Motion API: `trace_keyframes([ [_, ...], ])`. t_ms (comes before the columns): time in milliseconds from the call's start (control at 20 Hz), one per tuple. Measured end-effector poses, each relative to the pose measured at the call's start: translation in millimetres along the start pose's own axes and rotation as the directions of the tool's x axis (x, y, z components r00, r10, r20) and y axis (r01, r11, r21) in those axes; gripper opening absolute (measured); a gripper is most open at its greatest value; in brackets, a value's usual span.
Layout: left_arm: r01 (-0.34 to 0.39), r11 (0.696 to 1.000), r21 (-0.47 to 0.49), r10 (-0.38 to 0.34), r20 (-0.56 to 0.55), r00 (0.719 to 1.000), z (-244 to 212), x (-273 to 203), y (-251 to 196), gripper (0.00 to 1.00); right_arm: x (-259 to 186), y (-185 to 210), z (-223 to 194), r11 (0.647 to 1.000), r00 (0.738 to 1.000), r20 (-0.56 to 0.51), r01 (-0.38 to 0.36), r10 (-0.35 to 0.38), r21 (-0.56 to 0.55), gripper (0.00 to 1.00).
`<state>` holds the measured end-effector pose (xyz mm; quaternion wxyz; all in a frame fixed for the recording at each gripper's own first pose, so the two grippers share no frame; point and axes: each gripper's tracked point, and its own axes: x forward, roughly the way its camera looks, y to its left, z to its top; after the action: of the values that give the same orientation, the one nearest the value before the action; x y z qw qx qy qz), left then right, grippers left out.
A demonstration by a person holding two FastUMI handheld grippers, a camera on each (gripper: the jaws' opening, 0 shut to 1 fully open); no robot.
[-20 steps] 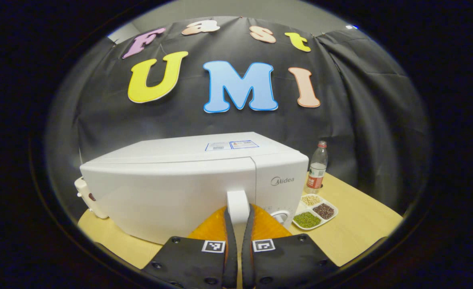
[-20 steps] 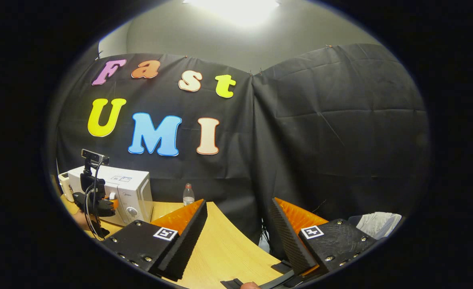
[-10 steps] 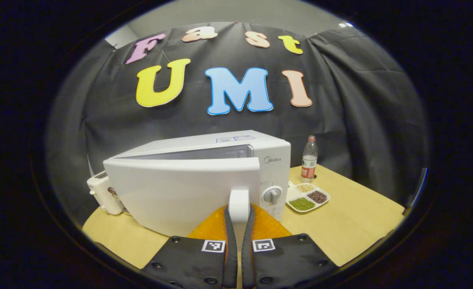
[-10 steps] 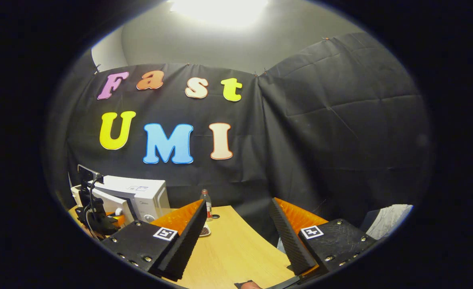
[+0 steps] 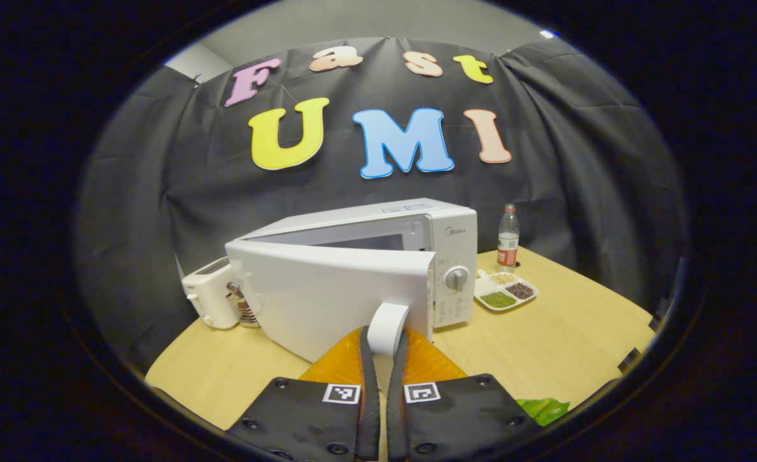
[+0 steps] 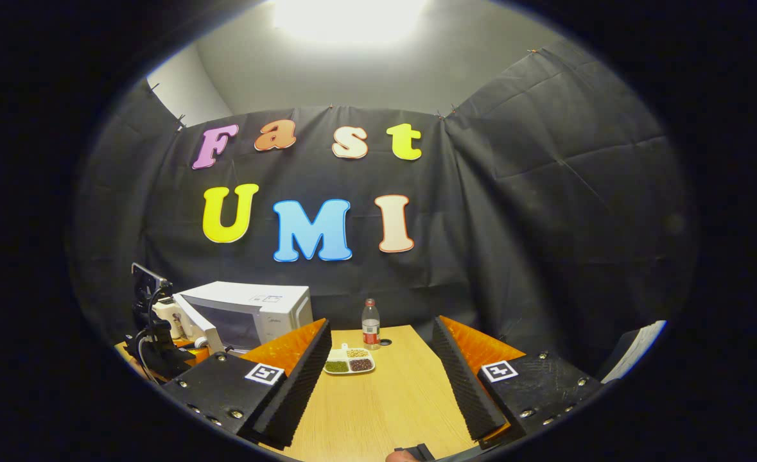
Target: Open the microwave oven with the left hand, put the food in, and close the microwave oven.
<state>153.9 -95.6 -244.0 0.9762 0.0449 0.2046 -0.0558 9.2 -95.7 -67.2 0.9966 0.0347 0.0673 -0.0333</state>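
A: Our left tool (image 5: 381, 337) is pinching the door handle (image 5: 388, 327), both fingers pressed on it, and the door (image 5: 333, 292) has swung out from the microwave (image 5: 417, 224). A second ago it was flush; now we see into the dark cavity above its top edge.

B: So the opening step is well under way, though we judge the gap not yet wide enough to load anything. And the food?

A: The tray (image 5: 505, 292) of beans sits on the tabletop (image 5: 564, 340) just right of the microwave, in front of the bottle (image 5: 508, 236). In the right gripper view it has come into sight as tray (image 6: 350, 362), ahead between our fingers.

B: Our right tool (image 6: 381, 359) is spread wide, holding nothing, and has turned toward that tray.

A: Then we keep swinging the door, and the right side looks ready to reach for the food.
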Motion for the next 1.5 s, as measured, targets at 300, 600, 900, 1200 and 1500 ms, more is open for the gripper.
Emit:
trace_keyframes([
  [300,-0.045,0.999,0.004,0.045,-0.015,0.999,-18.6,-41.1,40.9,0.1,-0.2,38.2,-5.2,0.996,0.996,-0.008,-0.092,0.092,0.015,0.96],
  [600,-0.013,1.0,-0.01,0.013,-0.017,1.0,-33.2,-67.9,77.5,0.11,-0.6,93.2,-1.2,0.992,0.992,-0.004,-0.128,0.128,0.001,0.96],
  [900,0.048,0.999,-0.014,-0.048,-0.014,0.999,-45.3,-86.9,114.2,0.11,-1.5,160.0,-4.7,0.988,0.988,-0.017,-0.152,0.152,-0.008,0.96],
  [1200,0.109,0.994,-0.022,-0.109,-0.013,0.994,-55.2,-98.9,148.5,0.11,2.4,210.5,-6.4,0.989,0.989,-0.008,-0.149,0.149,-0.003,0.96],
  [1500,0.147,0.989,-0.013,-0.147,-0.011,0.989,-64.9,-108.1,185.7,0.11,2.3,250.5,-13.3,0.991,0.991,-0.008,-0.137,0.137,0.007,0.96],
])
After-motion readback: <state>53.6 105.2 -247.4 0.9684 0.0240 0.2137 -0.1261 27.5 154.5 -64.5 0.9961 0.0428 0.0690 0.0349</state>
